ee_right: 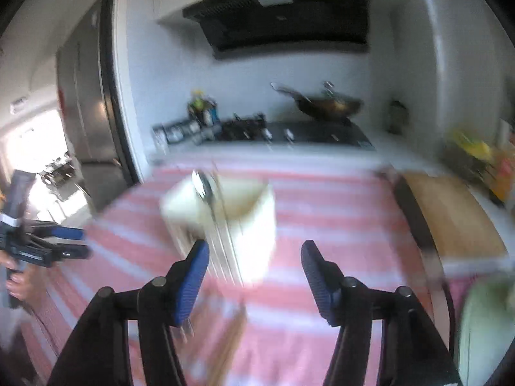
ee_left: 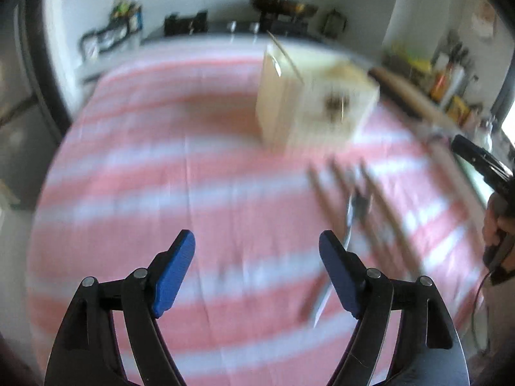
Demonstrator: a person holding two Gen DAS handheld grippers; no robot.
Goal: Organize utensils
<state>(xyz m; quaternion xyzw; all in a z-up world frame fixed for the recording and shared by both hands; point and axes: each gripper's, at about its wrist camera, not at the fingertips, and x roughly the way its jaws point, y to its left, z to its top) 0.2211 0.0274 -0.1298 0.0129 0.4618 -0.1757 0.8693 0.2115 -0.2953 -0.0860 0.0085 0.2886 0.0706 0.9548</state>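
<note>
The utensils (ee_left: pixel 363 212) lie loose on the pink-and-white striped cloth (ee_left: pixel 180 167), a blurred cluster of long thin pieces, probably chopsticks with a metal-handled item among them, though the smear makes each one hard to name. They sit in front of a cream-coloured holder box (ee_left: pixel 309 103) that stands upright on the cloth; in the right wrist view a spoon (ee_right: pixel 203 186) leans out of its top, bowl upward. The left gripper (ee_left: pixel 257 270) hangs over bare cloth just to the left of the cluster, its blue pads (ee_left: pixel 175 270) spread wide with nothing between them, one pad overlapping the end of a metal handle in the picture without clearly touching it. The right gripper (ee_right: pixel 254 283) points toward the box, its jaws likewise parted and gripping nothing, with a wooden-looking stick (ee_right: pixel 231 344) lying on the cloth below it. A hand (ee_right: pixel 22 284) carries the left gripper at the far left of that view. To the right lies a wooden cutting board (ee_right: pixel 450 218) with a dark edge. Behind the cloth are a stove (ee_right: pixel 309 132) with a wok (ee_right: pixel 328 106), and a dark range hood (ee_right: pixel 283 16) above.
</note>
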